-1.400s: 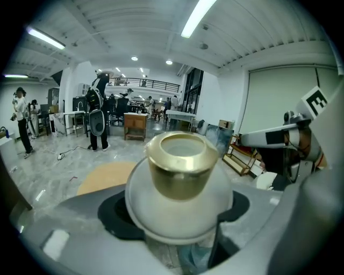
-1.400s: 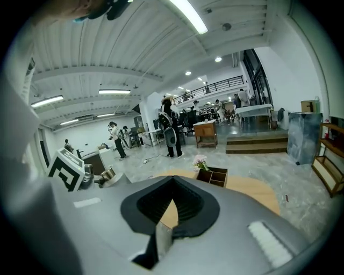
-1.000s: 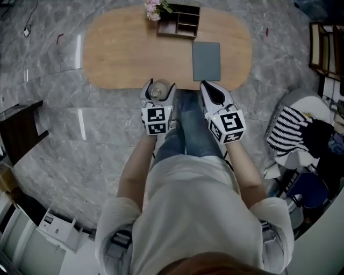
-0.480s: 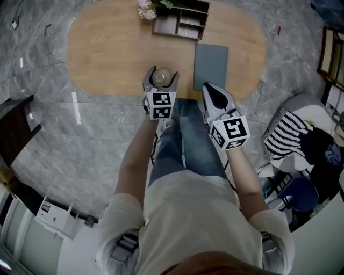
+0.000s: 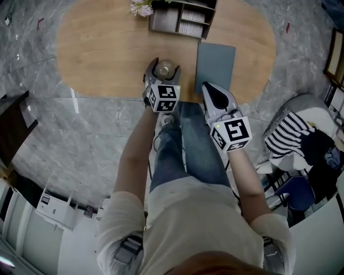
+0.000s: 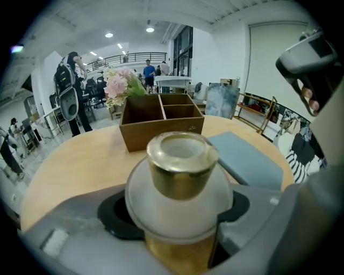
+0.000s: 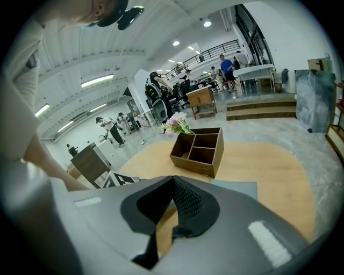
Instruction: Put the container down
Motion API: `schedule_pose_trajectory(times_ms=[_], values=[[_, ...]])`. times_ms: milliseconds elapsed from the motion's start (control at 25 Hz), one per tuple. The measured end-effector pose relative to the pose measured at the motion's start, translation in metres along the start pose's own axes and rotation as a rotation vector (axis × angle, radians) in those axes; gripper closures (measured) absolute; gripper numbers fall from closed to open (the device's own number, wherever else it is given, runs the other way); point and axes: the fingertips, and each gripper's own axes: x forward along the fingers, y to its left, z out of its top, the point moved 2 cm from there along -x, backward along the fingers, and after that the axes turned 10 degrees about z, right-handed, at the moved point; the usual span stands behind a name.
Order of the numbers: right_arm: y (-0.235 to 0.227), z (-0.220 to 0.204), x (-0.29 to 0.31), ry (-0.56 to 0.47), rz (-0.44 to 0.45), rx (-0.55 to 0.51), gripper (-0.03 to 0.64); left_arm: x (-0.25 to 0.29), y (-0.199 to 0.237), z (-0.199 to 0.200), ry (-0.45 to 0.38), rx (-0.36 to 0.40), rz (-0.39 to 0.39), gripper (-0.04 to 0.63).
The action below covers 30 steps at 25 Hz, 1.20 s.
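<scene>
The container (image 6: 180, 185) is a round frosted-white jar with a gold neck and a gold base. My left gripper (image 5: 165, 65) is shut on it, one dark pad pressing each side of its belly. In the head view the container (image 5: 165, 69) is over the near edge of the oval wooden table (image 5: 102, 53); I cannot tell whether it touches the top. My right gripper (image 5: 214, 95) is shut and empty, a little to the right of the left one at the table's near edge. In the right gripper view the right gripper (image 7: 172, 185) has its dark ribbed pads together.
A grey mat (image 5: 216, 60) lies on the table just right of the container. At the table's far side stand a wooden compartment box (image 5: 183, 17) and pink flowers (image 5: 140, 6). Striped cloth on a chair (image 5: 293, 134) is at the right, a dark cabinet (image 5: 13, 126) at the left.
The person has stepped up to the table. My left gripper has carried the container forward from in front of the edge to over the tabletop. The right gripper has followed, still shut.
</scene>
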Motion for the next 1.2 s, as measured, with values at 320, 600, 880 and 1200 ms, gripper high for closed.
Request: schedule_pose_trajectory(times_ms=[320,600,880,1200], values=[[-0.003,-0.009,0.005,0.016,0.018,0.018,0.618,0.011,-0.005,-0.001,-0.026,-0.025,-0.001,0.241],[-0.006,-0.011,0.005,0.013,0.011,0.03,0.618,0.015,-0.006,0.003,-0.064,-0.03,0.002,0.241],[0.001,-0.007,0.002,-0.002,0.015,0.017,0.618,0.012,-0.005,0.002,-0.05,-0.078,-0.021,0.2],[0.031,0.003,-0.022,-0.054,-0.007,-0.02,0.618,-0.037,0.003,0.016,-0.091,-0.144,-0.022,0.15]])
